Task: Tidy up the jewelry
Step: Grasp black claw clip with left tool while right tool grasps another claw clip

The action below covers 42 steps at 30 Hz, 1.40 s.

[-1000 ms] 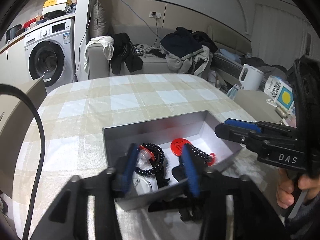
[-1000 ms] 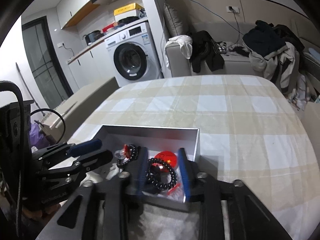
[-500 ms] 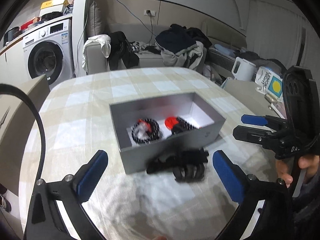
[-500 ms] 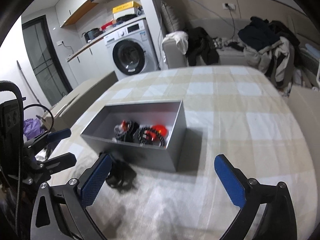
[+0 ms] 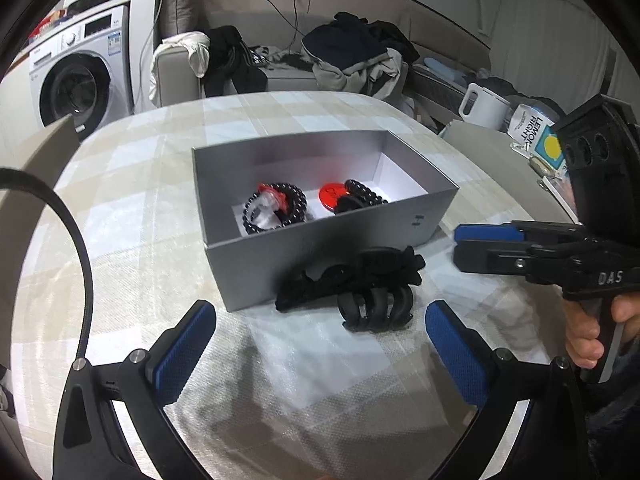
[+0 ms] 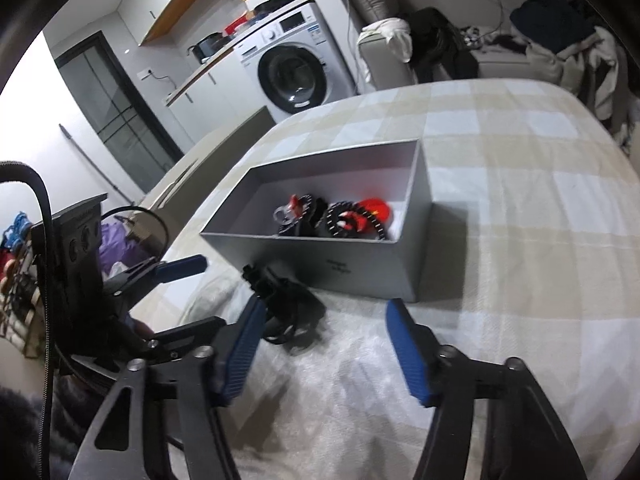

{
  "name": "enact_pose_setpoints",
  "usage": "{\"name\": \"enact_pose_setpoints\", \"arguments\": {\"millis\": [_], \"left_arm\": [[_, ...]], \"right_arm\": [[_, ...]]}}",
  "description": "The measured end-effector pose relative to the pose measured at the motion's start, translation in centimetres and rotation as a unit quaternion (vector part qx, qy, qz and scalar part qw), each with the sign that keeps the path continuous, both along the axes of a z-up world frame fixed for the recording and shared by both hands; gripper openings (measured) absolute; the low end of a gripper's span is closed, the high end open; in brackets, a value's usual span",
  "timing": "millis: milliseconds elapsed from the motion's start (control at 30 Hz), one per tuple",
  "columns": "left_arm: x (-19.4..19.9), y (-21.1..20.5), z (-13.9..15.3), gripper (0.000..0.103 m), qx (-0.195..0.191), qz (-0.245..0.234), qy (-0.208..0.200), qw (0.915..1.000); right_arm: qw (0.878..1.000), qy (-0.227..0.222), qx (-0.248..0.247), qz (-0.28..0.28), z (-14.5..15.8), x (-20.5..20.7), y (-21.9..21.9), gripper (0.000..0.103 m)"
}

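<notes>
A grey open box stands on the checked tablecloth. Inside lie two black bead bracelets with red pieces and a red disc. A black hair claw clip and a black hair tie lie on the cloth against the box's near wall; they also show in the right wrist view. My left gripper is open and empty, just short of the clip. My right gripper is open and empty, its left finger next to the clip.
A sofa with piled clothes and a washing machine stand beyond the table. A white kettle and a lemon carton sit on a side surface to the right. The table edge curves off at the right.
Both grippers have opened and pulled back from inside the box, leaving the bracelets there. They now sit lower and nearer the black clip in front of the box.
</notes>
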<state>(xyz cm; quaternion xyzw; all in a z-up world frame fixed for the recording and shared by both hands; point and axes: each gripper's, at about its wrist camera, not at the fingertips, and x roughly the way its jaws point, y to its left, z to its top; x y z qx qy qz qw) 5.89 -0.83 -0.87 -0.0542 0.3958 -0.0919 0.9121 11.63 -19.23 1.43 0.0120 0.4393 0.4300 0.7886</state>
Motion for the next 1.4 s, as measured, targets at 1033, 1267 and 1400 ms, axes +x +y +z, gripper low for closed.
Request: {"name": "enact_pose_setpoints", "arguments": {"millis": [1033,1267,1400], "left_arm": [[-0.3,0.0,-0.4,0.102,-0.002,-0.003,0.014,0.9999],[-0.1,-0.4,-0.3,0.102,-0.014,-0.01,0.014,0.9997],[0.0,-1.1,-0.3,0.091,-0.027,-0.026,0.016,0.9992]], "right_arm": [[0.998,-0.047,0.024,0.044,0.8,-2.1,2.5,0.011],[0.996,-0.053,0.065,0.033,2.4,-1.8,0.3,0.011],[0.994,-0.074,0.072,0.025,3.7,-1.8,-0.9,0.011]]}}
